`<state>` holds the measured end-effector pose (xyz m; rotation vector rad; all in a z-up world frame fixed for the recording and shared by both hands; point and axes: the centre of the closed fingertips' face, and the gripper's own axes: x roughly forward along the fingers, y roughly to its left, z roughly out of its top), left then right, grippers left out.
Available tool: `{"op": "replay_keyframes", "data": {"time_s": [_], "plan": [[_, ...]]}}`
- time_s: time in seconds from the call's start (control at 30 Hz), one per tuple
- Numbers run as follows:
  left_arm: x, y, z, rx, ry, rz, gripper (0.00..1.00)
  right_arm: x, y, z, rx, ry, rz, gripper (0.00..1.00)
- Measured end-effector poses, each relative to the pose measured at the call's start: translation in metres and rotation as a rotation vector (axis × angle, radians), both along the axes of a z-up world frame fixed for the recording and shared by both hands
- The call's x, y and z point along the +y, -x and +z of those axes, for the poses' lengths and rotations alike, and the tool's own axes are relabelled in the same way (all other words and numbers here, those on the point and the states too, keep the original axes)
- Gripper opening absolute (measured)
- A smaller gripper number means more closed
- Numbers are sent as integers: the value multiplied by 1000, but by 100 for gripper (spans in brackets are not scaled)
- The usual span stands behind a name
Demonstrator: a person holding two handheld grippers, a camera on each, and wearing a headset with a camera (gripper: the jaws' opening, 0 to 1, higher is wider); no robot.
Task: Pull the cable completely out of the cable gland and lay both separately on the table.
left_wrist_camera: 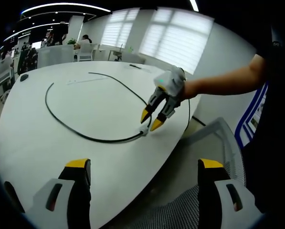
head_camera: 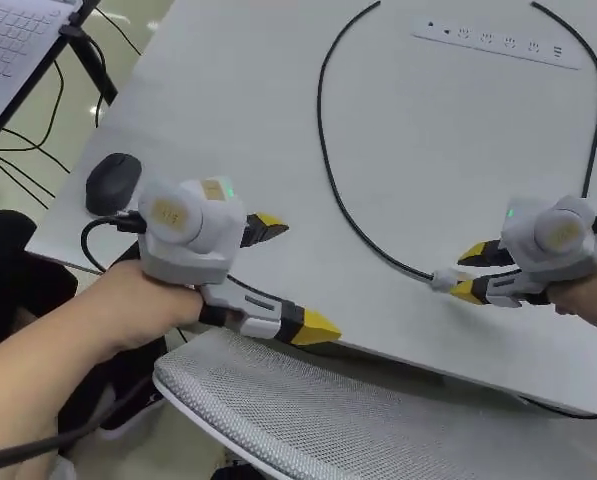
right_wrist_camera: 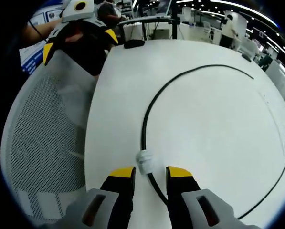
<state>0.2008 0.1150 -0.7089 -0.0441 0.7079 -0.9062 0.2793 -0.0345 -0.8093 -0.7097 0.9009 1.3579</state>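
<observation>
Black cable [right_wrist_camera: 143, 129] in a wide loop on white table [head_camera: 428, 150], white cable gland [right_wrist_camera: 143, 162] threaded on its near end, close to the near table edge at right. Right gripper [right_wrist_camera: 149, 172] low over the table, jaws apart, yellow tips either side of the gland, a gap visible on each side. Left gripper [head_camera: 293, 277] at near left, past the table edge above grey mesh chair [head_camera: 378, 420], jaws wide apart, nothing between; mouse [head_camera: 113, 182] on table to its far left, power strip [head_camera: 498, 42] at far side.
</observation>
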Motion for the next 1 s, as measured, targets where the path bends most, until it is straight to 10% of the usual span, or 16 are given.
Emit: {"op": "replay_keyframes", "data": {"time_s": [1.0], "plan": [[-7, -1, 9, 2, 3, 22, 88, 7, 9, 2, 12, -5, 72, 7]]}}
